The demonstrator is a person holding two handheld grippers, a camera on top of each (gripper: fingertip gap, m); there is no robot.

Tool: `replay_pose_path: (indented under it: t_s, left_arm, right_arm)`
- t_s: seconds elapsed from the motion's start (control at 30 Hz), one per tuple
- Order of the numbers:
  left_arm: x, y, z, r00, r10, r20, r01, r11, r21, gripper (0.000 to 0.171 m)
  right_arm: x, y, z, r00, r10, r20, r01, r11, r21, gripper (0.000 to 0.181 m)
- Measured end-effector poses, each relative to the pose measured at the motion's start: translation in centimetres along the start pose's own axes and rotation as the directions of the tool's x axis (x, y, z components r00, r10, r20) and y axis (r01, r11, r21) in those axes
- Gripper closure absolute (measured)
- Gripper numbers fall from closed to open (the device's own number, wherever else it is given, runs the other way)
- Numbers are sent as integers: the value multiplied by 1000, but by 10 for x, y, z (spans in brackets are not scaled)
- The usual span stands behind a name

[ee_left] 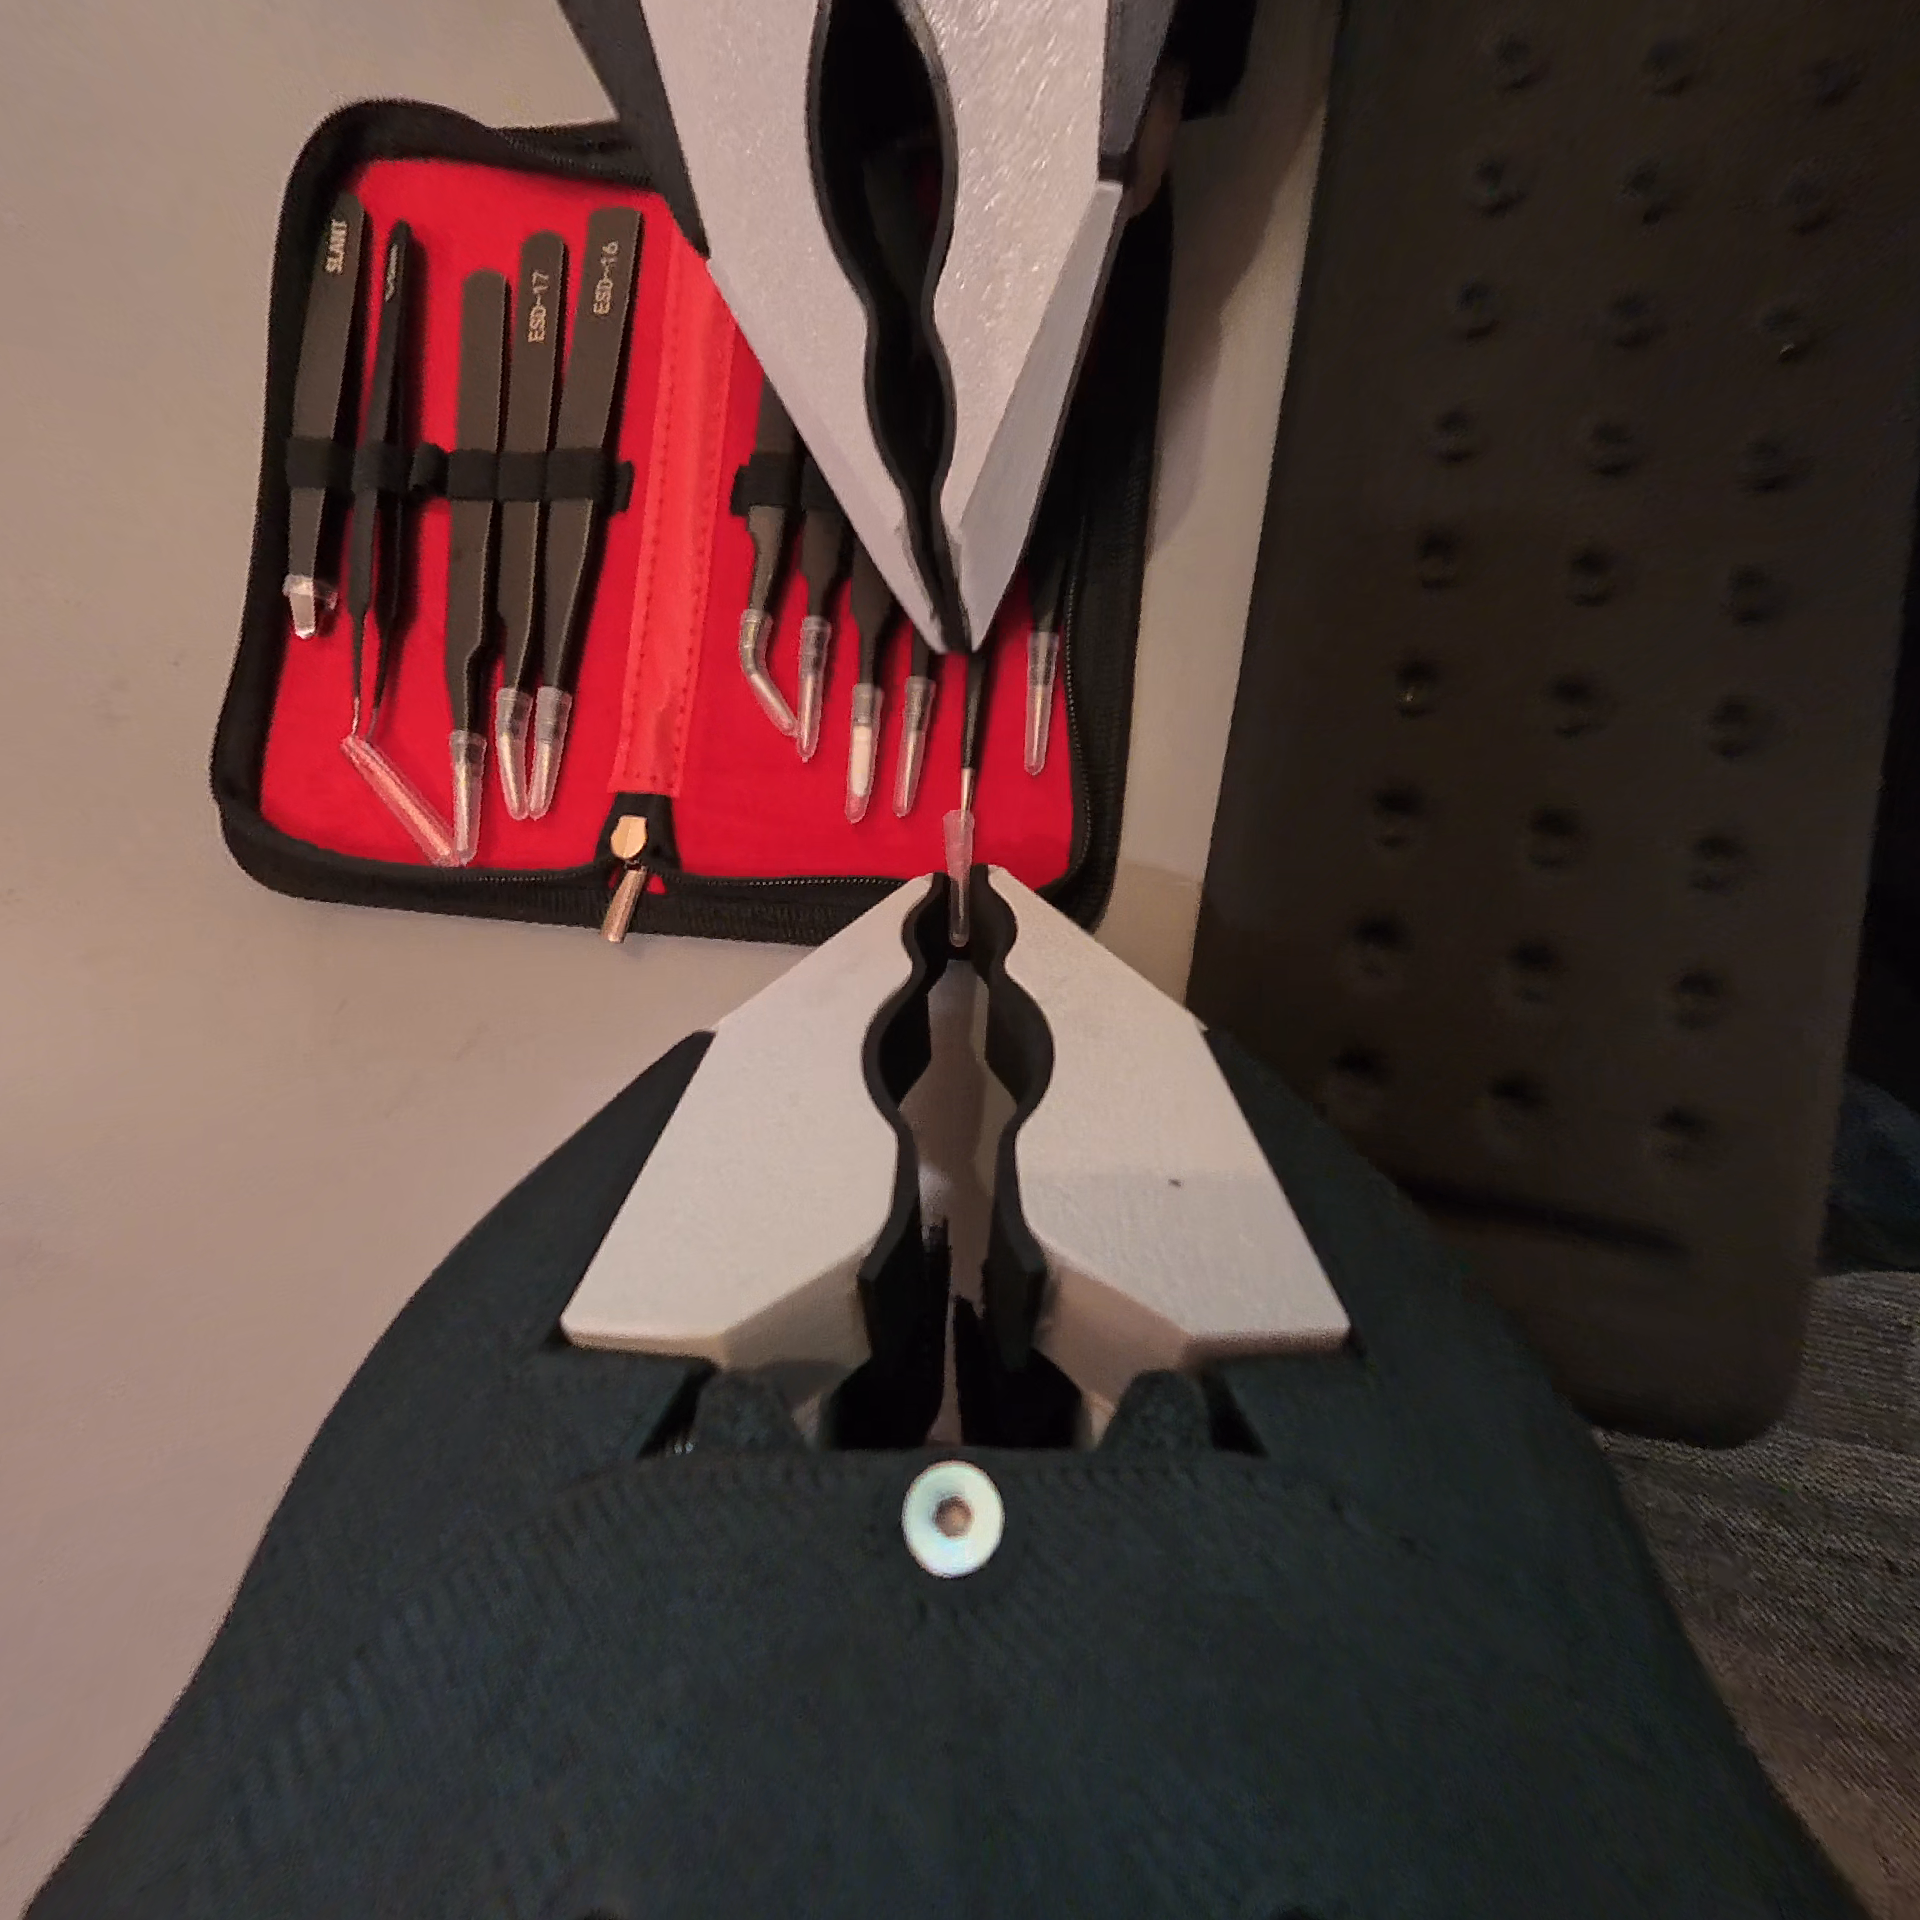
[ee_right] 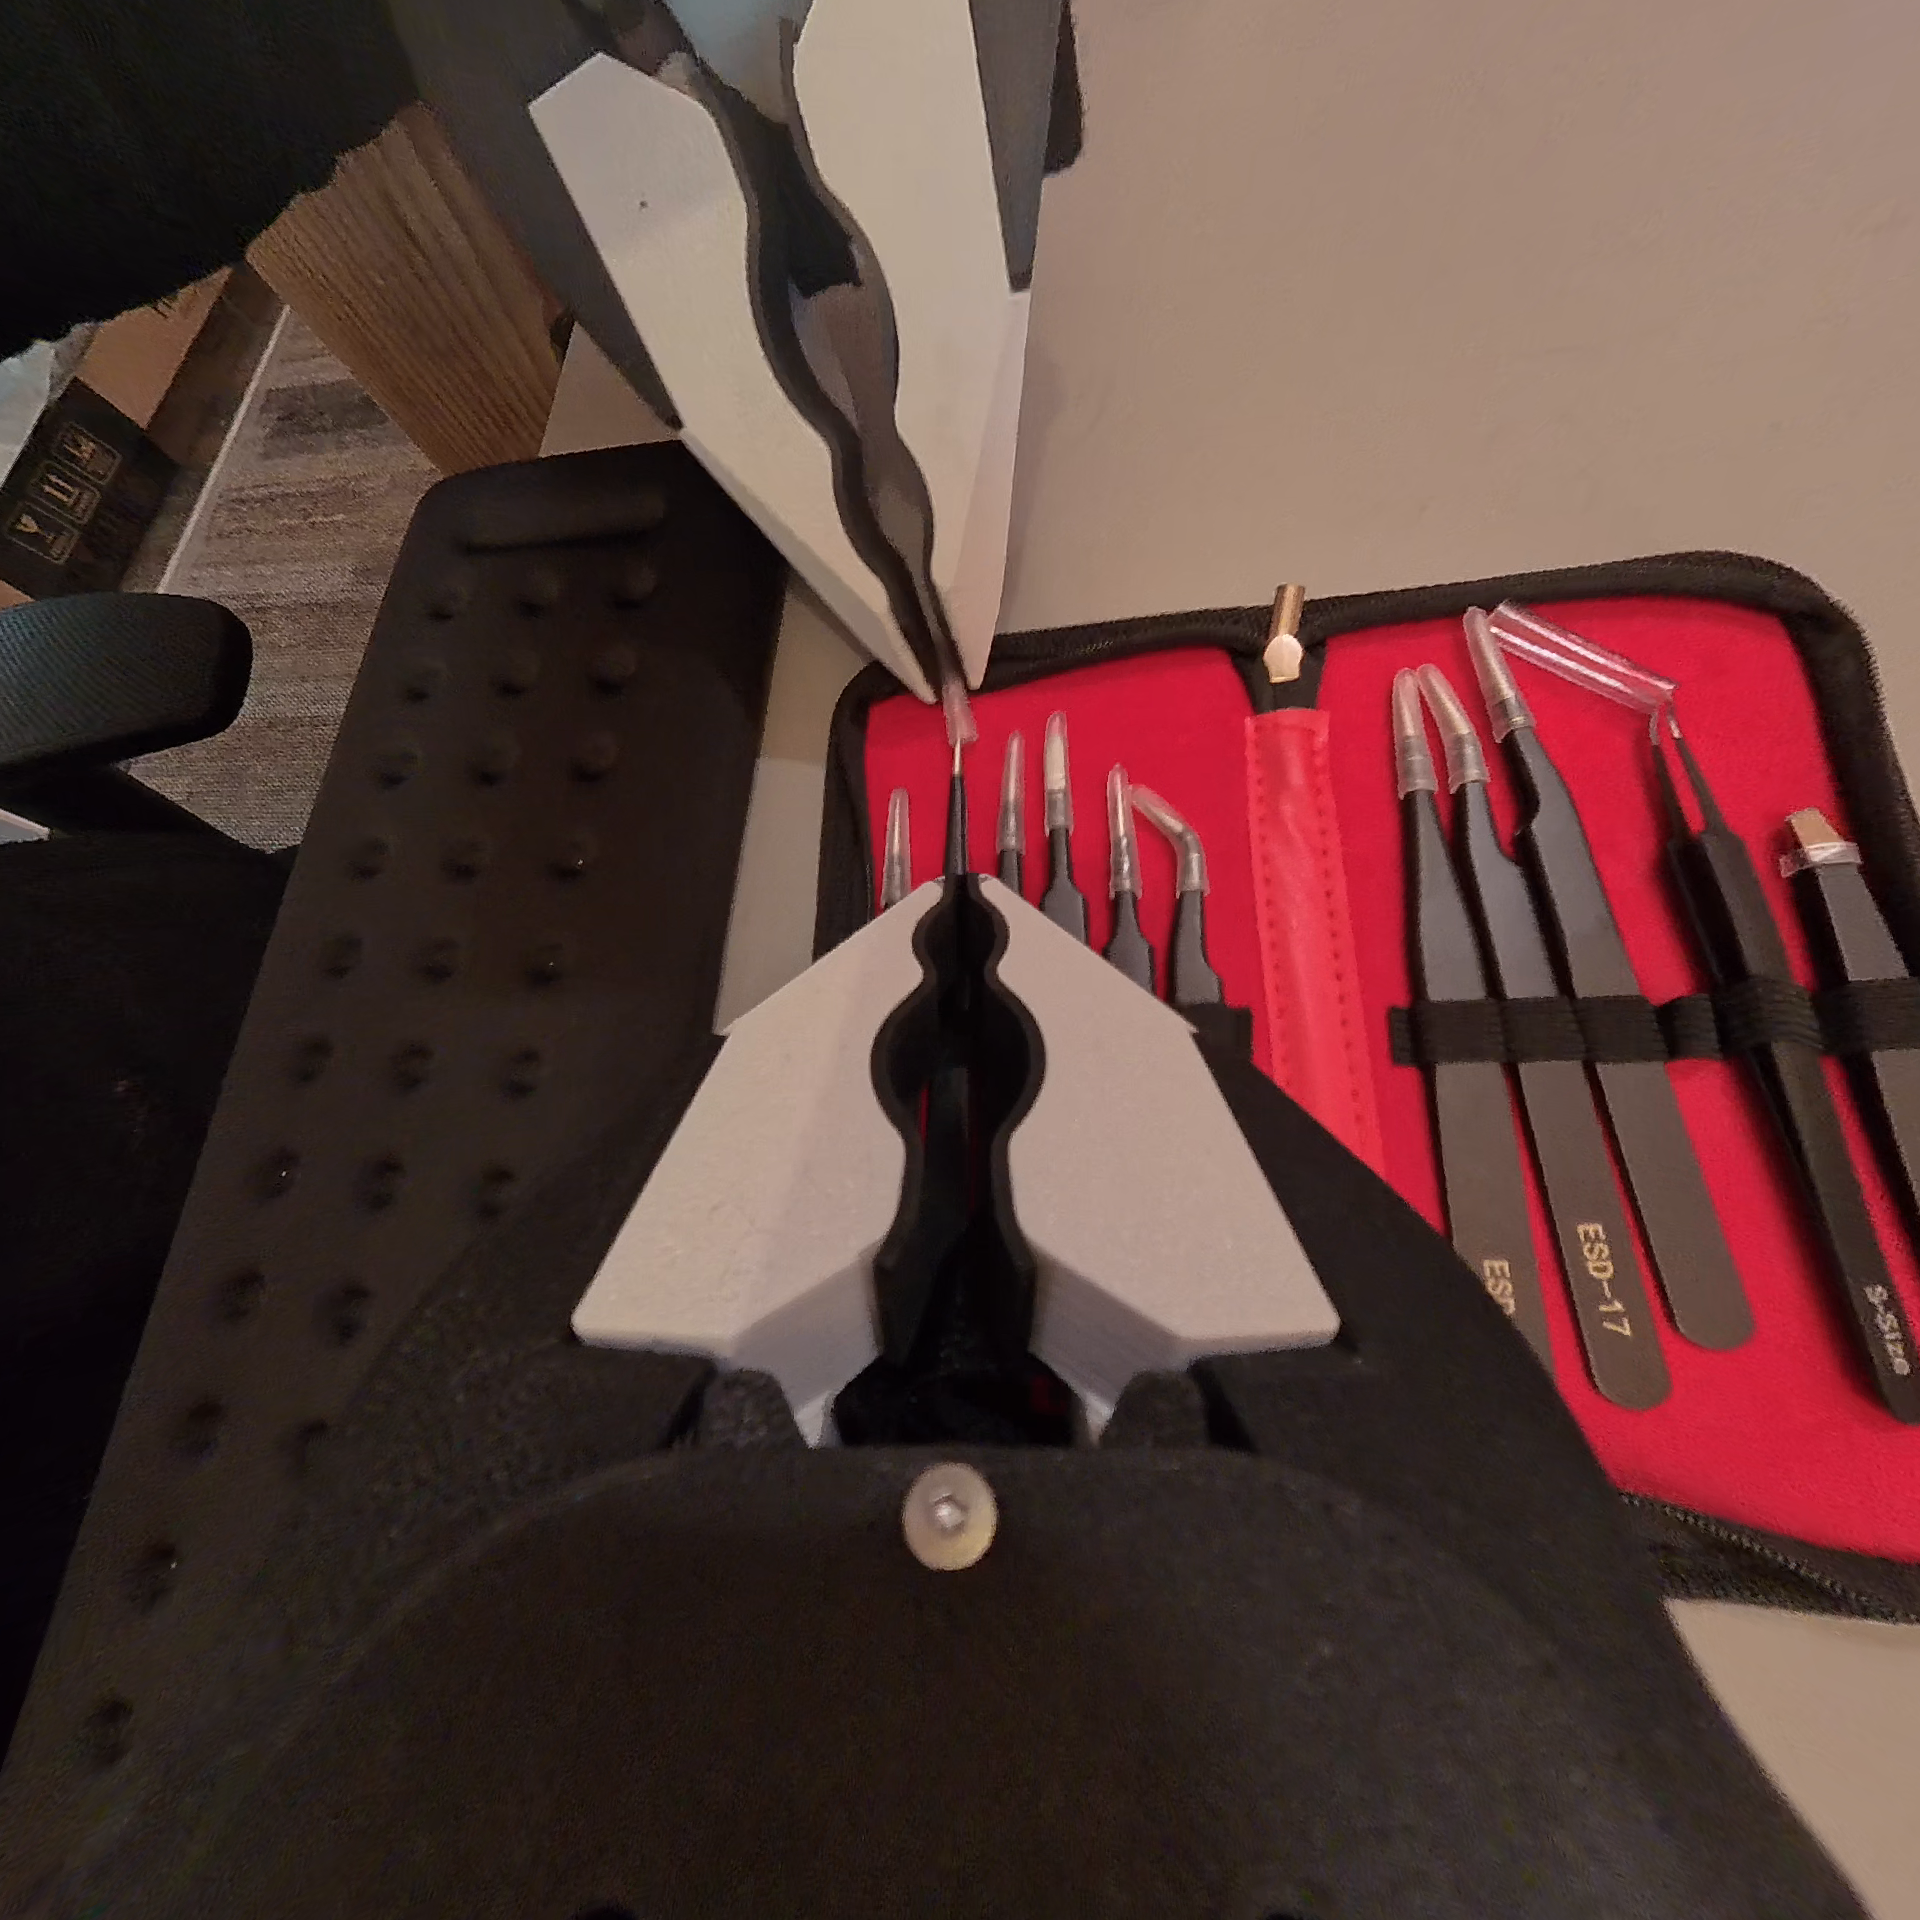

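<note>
An open black zip case (ee_left: 249, 665) with red lining lies on a pale table (ee_left: 208, 1143); it also shows in the right wrist view (ee_right: 1849, 665). Several black tweezers (ee_left: 566, 457) with clear tip caps sit under its elastic bands. My right gripper (ee_right: 961, 888) is shut on one thin black tweezer (ee_right: 956, 831) and holds it over the case's right half. My left gripper (ee_left: 956, 894) is shut on that tweezer's clear tip cap (ee_left: 958, 847). A short bare metal tip shows between cap and tweezer. The two grippers point at each other, tip to tip.
A black dimpled pad (ee_left: 1558, 727) stands beside the case, also in the right wrist view (ee_right: 436, 935). A chair armrest (ee_right: 114, 665), a ribbed wooden piece (ee_right: 416, 301), a dark box (ee_right: 73, 499) and grey carpet (ee_right: 301, 488) lie beyond the table edge. Spacing between my two grippers at the tips: around 4 cm.
</note>
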State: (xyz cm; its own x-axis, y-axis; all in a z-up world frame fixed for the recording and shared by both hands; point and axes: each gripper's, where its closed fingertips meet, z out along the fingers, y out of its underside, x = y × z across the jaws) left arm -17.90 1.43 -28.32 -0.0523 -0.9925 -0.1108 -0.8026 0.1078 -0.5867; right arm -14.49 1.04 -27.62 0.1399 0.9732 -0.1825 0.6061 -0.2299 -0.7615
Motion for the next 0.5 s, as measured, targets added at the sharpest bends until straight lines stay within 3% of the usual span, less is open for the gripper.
replay_pose_path:
  t_s: [0.27,0.37,0.5]
  left_arm:
    - [0,-3,2,1000,1,16,-1,1000,22,171]
    - [2,-6,3,1000,5,16,-6,999,44,171]
    - [3,-7,4,1000,19,16,-20,999,36,171]
  right_arm:
    - [-1,0,-15,1000,16,7,-16,1000,26,180]
    - [7,1,-41,997,21,-81,-17,999,41,169]
    - [31,40,-73,959,52,-279,-75,995,-71,157]
